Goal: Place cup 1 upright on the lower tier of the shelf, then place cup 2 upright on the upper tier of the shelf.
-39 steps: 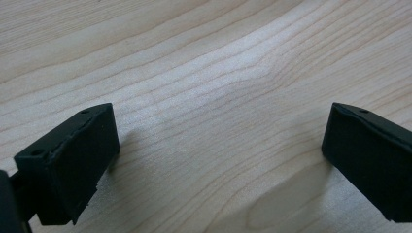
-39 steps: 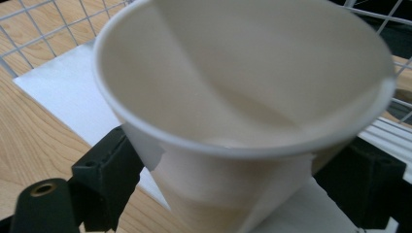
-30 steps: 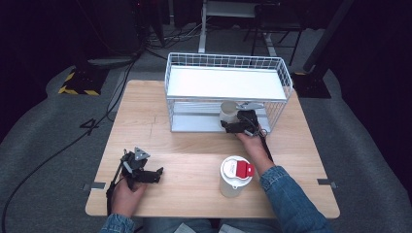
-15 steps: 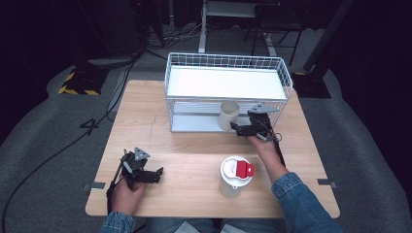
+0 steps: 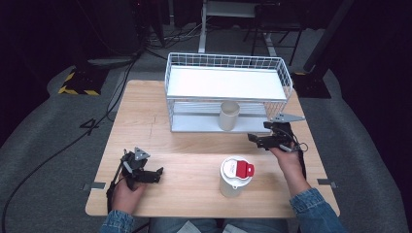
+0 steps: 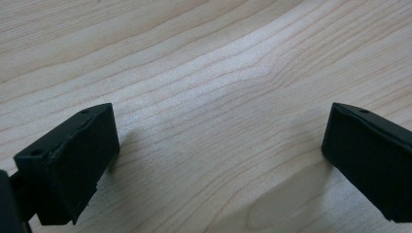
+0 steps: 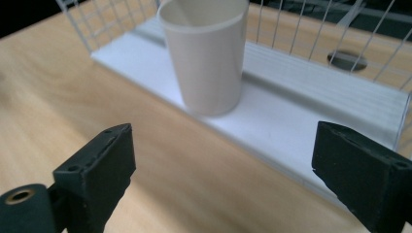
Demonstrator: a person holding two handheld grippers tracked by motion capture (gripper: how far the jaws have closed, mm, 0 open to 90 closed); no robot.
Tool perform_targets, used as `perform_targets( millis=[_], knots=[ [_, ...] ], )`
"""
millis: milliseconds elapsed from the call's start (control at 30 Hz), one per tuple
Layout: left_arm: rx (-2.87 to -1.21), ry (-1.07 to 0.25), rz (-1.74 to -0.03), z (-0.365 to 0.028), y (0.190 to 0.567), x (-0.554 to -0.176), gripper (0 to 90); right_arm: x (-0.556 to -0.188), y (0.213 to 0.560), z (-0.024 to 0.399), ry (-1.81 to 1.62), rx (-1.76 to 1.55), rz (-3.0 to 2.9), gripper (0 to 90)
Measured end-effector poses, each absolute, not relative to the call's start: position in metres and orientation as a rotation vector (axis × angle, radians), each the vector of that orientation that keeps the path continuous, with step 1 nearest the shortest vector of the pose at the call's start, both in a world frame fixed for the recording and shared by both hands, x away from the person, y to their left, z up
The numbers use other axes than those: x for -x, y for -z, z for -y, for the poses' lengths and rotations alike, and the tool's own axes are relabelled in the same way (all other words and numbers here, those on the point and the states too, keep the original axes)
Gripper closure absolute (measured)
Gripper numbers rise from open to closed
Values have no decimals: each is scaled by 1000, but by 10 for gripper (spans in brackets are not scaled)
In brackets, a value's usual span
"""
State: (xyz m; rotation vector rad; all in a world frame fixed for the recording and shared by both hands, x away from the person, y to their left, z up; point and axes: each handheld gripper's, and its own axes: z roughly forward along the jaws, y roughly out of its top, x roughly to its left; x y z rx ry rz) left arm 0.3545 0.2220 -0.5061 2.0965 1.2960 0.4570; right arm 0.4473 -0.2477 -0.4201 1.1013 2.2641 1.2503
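A cream cup (image 5: 229,115) stands upright on the lower shelf of the white wire rack (image 5: 171,77). In the right gripper view the cup (image 7: 206,53) is ahead of the jaws, a little left of centre. My right gripper (image 5: 252,138) hovers over the table in front of the rack's right end, apart from the cup. It (image 7: 233,165) is open; its jaws have just been closing slightly, with nothing between them. My left gripper (image 5: 158,174) rests near the front left of the table. It (image 6: 218,160) is open, with bare wood between its jaws.
A white tumbler with a red-tabbed lid (image 5: 234,174) stands near the front edge, between the two hands. The wooden table (image 5: 194,150) has free room in front of the rack. The rack's upper shelf (image 5: 228,82) is a bare white board.
My right gripper has drawn back from the cup under the rack, moving right and toward the person; the cup stays on the lower shelf. The left gripper has not moved.
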Motion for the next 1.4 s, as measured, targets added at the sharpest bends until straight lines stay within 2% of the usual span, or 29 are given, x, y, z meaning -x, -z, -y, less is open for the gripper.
perform_targets(
  millis=[567,1400],
  knots=[
    [-2096,-457,-1294,-222,506,-354,6,-380,444,290,-1217,-1074,-2223,84],
    [-2097,-459,-1292,-222,506,-354,6,-349,477,308,-1212,-1075,-2301,86]
  ],
)
